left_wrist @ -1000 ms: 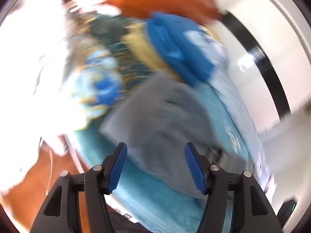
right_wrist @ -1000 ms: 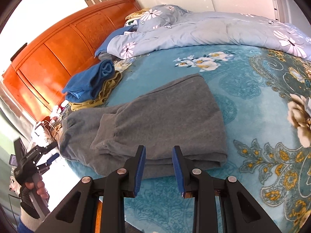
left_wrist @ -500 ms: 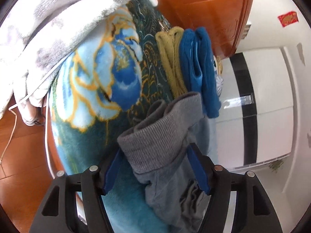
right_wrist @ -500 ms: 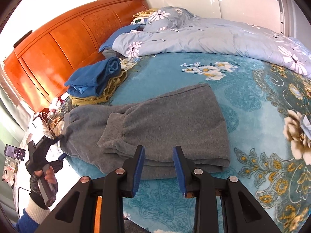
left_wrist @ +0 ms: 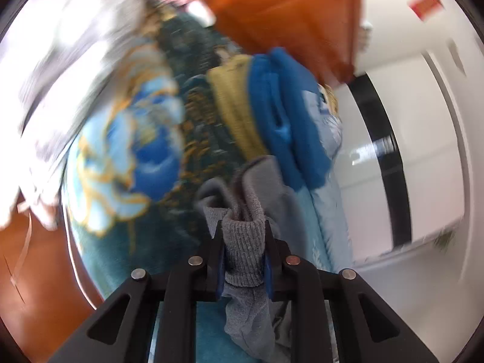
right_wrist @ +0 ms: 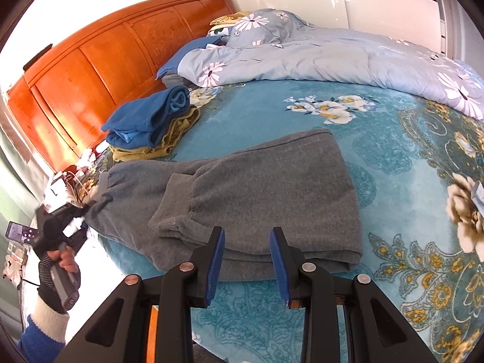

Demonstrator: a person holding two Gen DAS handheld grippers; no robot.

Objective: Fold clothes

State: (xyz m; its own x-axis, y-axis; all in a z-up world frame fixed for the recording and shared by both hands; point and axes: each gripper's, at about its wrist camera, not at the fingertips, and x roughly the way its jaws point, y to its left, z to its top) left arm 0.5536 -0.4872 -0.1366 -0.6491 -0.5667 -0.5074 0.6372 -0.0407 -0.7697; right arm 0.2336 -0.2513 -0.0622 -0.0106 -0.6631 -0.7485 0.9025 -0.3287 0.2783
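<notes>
Grey sweatpants (right_wrist: 266,187) lie folded lengthwise on the blue floral bed cover (right_wrist: 408,157), one ribbed cuff (right_wrist: 172,202) lying on top. My left gripper (left_wrist: 244,257) is shut on the pants' ribbed end (left_wrist: 243,248) at the bed's left edge; it also shows in the right wrist view (right_wrist: 75,217), held by a gloved hand. My right gripper (right_wrist: 247,260) is open and empty, just in front of the pants' near folded edge.
A folded blue garment (right_wrist: 151,115) sits on a folded olive one (right_wrist: 163,145) near the orange wooden headboard (right_wrist: 90,60). A light-blue flowered duvet (right_wrist: 332,51) is bunched at the back. A phone (right_wrist: 19,233) and clutter lie left of the bed.
My left gripper has closed on the pants' ribbed end, which was loose between the open fingers before. My right gripper has stayed near the front edge, its opening a little wider.
</notes>
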